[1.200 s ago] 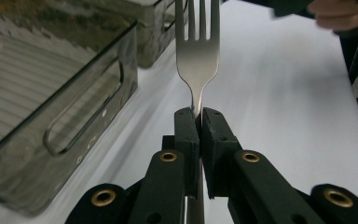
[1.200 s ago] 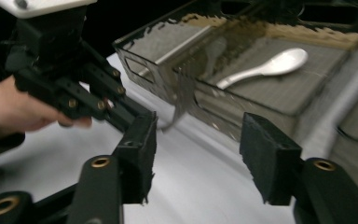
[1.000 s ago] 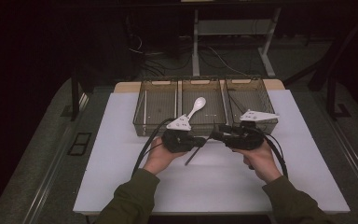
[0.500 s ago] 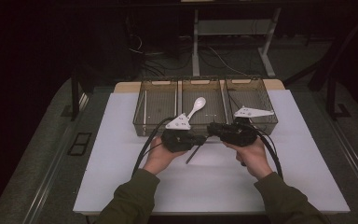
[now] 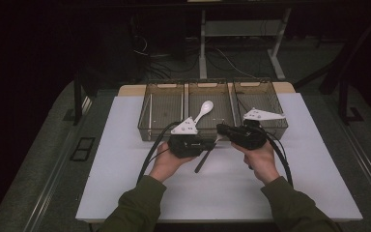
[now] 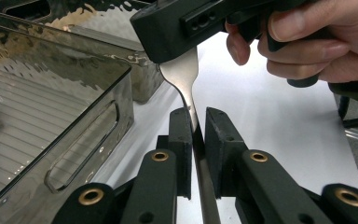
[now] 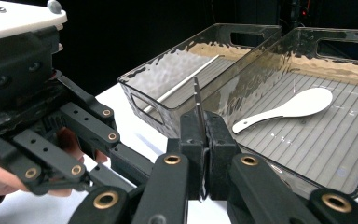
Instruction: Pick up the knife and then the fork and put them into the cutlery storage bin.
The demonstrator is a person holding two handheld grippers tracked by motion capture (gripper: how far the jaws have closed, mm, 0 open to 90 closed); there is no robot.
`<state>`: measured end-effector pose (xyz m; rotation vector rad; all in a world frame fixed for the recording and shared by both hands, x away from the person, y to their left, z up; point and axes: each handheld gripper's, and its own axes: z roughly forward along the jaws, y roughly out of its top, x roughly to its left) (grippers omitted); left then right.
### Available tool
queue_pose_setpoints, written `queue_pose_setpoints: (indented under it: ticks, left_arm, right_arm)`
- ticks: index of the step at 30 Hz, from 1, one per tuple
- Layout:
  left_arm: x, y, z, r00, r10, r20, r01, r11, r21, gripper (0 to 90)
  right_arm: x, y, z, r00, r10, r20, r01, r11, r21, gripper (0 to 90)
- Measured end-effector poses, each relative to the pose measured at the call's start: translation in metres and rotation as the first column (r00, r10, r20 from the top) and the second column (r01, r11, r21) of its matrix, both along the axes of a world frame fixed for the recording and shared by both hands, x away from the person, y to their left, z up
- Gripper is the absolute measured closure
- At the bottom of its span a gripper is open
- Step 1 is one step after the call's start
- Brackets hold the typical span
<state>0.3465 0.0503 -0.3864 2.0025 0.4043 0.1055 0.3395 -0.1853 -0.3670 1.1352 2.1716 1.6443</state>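
White foam board (image 5: 125, 183) covers the dark table, with three smoked transparent plastic trays (image 5: 163, 113) set side by side along its far edge. Both hands meet just in front of the middle tray, each holding a black two-jaw gripper.

Left gripper (image 5: 211, 143): jaws pinched on the handle of a metal fork (image 6: 186, 79); in the left gripper view the thin stem runs up between the two pads and widens toward its head. The dark end of the handle slants down toward the person below this gripper in the high view (image 5: 202, 162).

Right gripper (image 5: 221, 129): jaws have just been closing and now press together on the fork's head, whose tines (image 7: 197, 95) stand edge-on above the pads in the right gripper view.

Fork: held off the board between the two grippers, clamped at both ends, just in front of the trays.

White plastic rice spoon (image 5: 204, 109): lies flat in the middle tray, apart from both grippers. A thin metal rod (image 7: 186, 81) rests in the neighbouring tray.
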Motion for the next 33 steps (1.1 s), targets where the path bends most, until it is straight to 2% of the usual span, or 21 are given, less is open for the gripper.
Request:
queue_pose_setpoints:
  ticks: [1, 4, 10, 13, 19, 25, 33]
  left_arm:
    - [0.000, 0.000, 0.000, 1.0000, 0.000, -0.002, 0.000, 1.0000, -0.001, 78.8]
    - [-0.003, 0.002, 0.000, 0.9999, 0.011, -0.004, -0.010, 0.9999, 0.004, 68.6]
    - [-0.011, 0.016, -0.001, 0.9993, 0.036, -0.011, -0.036, 0.9993, 0.012, 52.6]
    - [-0.018, 0.027, -0.001, 0.9987, 0.051, 0.001, -0.051, 0.9985, 0.017, 46.4]
    - [-0.033, 0.054, -0.002, 0.9965, 0.084, 0.009, -0.084, 0.9962, 0.023, 38.0]
    - [-0.046, 0.080, -0.007, 0.9918, 0.128, 0.002, -0.128, 0.9915, 0.023, 30.7]
    - [-0.060, 0.108, -0.019, 0.9831, 0.180, -0.035, -0.179, 0.9834, 0.032, 23.9]
  right_arm:
    - [0.000, 0.000, 0.000, 1.0000, 0.001, 0.001, -0.001, 1.0000, -0.002, 87.6]
    - [0.000, 0.000, 0.000, 1.0000, 0.002, 0.002, -0.002, 1.0000, -0.002, 87.6]
    - [0.002, -0.006, 0.004, 0.9999, -0.013, 0.010, 0.013, 0.9998, -0.016, 87.6]
    - [0.003, -0.015, 0.011, 0.9992, -0.032, 0.024, 0.033, 0.9993, -0.018, 87.5]
    - [0.011, -0.047, 0.029, 0.9928, -0.109, 0.050, 0.109, 0.9940, -0.003, 87.5]
    - [0.021, -0.085, 0.051, 0.9755, -0.201, 0.089, 0.203, 0.9790, -0.015, 87.6]
    - [0.038, -0.130, 0.071, 0.9372, -0.331, 0.111, 0.336, 0.9414, -0.032, 87.5]
